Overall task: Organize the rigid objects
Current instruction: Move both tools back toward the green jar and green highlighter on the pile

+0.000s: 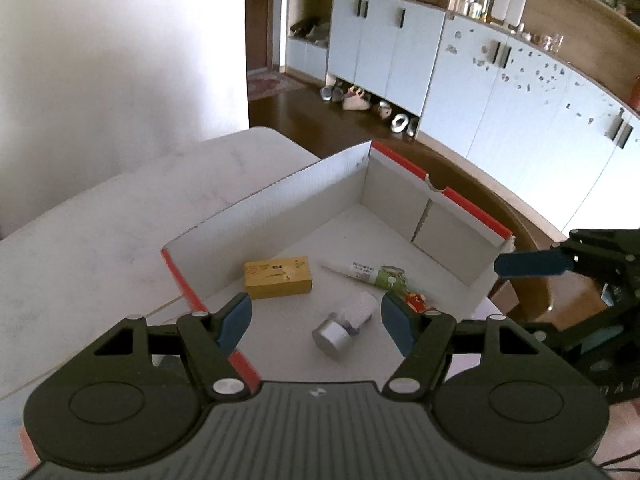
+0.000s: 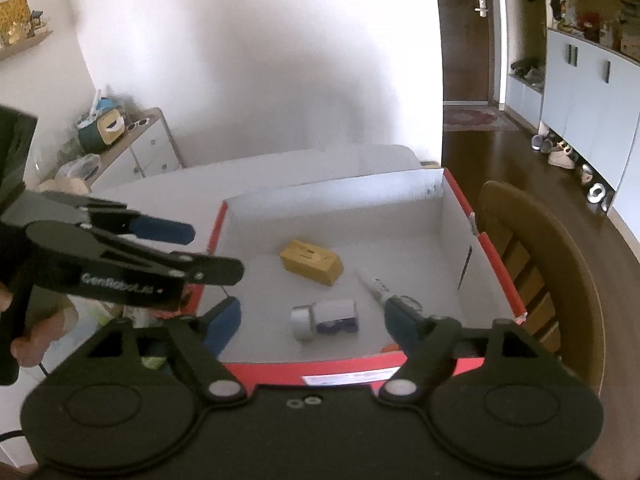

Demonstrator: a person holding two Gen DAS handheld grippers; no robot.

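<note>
Only right wrist view, hand [image 2: 28,344] (left gripper [image 2: 208,252]), dresser [image 2: 140,152]

wood chair [image 2: 532,264], shoes [image 1: 360,100], cabinets [image 1: 400,52]

Bright white wall [image 2: 260,60] behind a pale table [image 1: 100,232] — dark wooden floor [image 1: 320,120] beyond, white cabinets [image 1: 500,92] curving along it, shoes [image 1: 360,100] lined beneath, brown door [image 2: 464,40] far off, wooden chair [image 2: 532,248] tucked close.
</note>
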